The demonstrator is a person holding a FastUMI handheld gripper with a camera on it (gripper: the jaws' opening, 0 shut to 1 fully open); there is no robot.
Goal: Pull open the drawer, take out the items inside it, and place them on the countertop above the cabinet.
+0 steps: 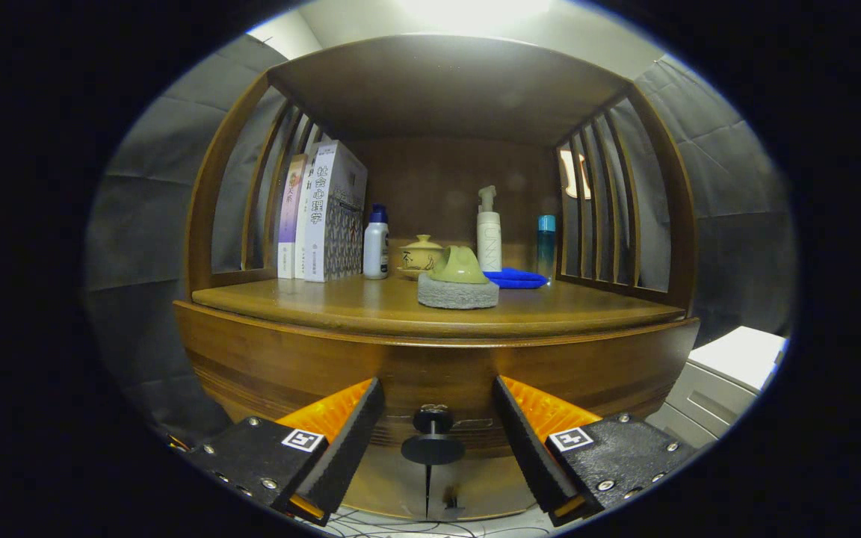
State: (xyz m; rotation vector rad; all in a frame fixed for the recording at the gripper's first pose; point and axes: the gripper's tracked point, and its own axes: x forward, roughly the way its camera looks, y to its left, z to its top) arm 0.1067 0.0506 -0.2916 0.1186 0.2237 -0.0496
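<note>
Between the fingers: my tool [434,441] is spread wide, pinching nothing; the knob [433,433] sits in the gap, touching neither finger.
Drawer: the drawer [430,381] front is flush with the cabinet, closed; its contents are hidden.
Table: the table [371,302] runs just above the drawer, under a roofed wooden frame with slatted sides.
Left of table: two upright books [322,213] stand by the left slats; a white bottle [376,243] with a blue cap is just beside them.
Centre of table: a green cup [460,265] lies tilted on a grey stone coaster [458,293]; a lidded bowl [421,256] stands just behind.
Right of table: a pump bottle [488,232], a blue cloth [516,279] and a blue bottle [545,243] near the right slats.
Beyond the cabinet: a white box [729,370] stands to the right.
</note>
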